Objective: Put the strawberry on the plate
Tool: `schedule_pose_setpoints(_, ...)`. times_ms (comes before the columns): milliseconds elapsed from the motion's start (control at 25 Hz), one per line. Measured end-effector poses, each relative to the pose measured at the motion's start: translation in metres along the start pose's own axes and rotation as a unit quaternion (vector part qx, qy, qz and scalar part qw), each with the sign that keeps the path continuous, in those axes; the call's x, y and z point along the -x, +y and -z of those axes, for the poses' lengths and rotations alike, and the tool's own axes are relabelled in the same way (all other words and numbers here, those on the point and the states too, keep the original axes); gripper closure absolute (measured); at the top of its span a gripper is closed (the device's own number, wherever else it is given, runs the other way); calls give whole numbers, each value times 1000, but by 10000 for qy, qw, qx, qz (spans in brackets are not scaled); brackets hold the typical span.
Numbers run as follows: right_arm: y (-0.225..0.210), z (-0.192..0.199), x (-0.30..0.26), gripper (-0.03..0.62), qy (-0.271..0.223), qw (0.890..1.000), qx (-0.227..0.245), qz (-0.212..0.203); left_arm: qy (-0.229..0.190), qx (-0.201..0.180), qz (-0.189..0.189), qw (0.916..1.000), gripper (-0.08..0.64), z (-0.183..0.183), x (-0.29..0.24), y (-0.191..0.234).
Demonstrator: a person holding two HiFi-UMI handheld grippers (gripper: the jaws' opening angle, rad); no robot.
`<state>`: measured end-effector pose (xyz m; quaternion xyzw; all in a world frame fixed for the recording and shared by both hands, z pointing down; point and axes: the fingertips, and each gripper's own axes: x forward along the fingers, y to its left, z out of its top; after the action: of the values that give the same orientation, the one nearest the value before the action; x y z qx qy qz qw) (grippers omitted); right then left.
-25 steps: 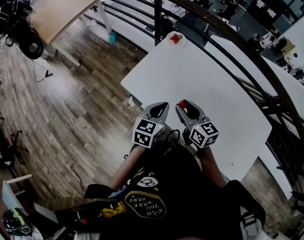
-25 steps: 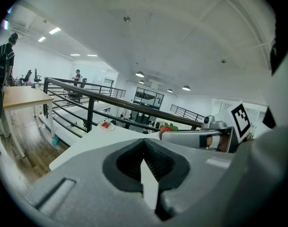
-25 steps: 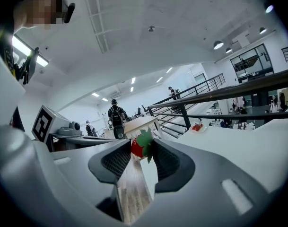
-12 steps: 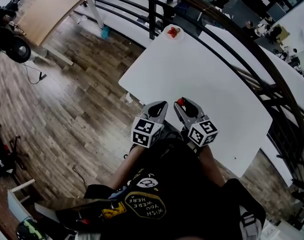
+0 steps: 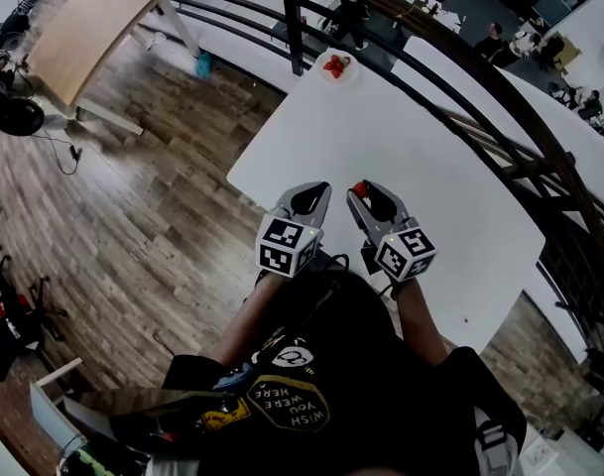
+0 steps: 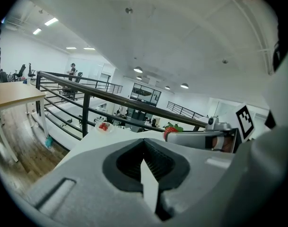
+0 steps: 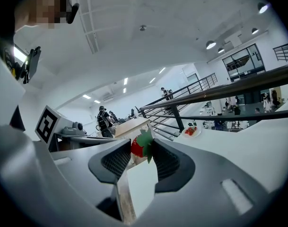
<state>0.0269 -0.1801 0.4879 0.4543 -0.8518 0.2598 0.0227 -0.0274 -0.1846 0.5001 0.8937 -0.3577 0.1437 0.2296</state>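
R tool clamped on strawberry, over near edge of white counter, L tool just beside at 9 o'clock, jaws together w/ nothing between, plate w/ red fruit well apart at 12 o'clock, by railing.

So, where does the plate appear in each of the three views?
Head view: plate at top centre, on the white table's far corner.
Left gripper view: left of centre, small.
Right gripper view: right of centre.
Shared landmark: the black railing just behind it.
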Motion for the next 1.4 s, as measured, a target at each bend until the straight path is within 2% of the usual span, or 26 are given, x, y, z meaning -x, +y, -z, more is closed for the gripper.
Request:
schedule_pose_setpoints(120,-19,-15,-5,440,-79,10000,-30,4,58,-28,34,10000,555,-13,-20,1)
schedule_pose_setpoints(400,-48,-19,-20,440,94,9998,-39,-175,214,-19,-155,9996,555,-20,-48,15)
schedule_pose_setpoints(640,-63,-27,-38,440,117,9998,-48,-155,252,179,-181,9994,555,-25,-60,30)
schedule_pose_setpoints(1040,-90,-31,-65,440,144,9993,-96,331,394,187,212,9988,555,-29,-99,53)
schedule_pose_setpoints(1400,-110,-34,-100,440,305,9973,-148,654,571,237,461,9970,555,-39,-127,93)
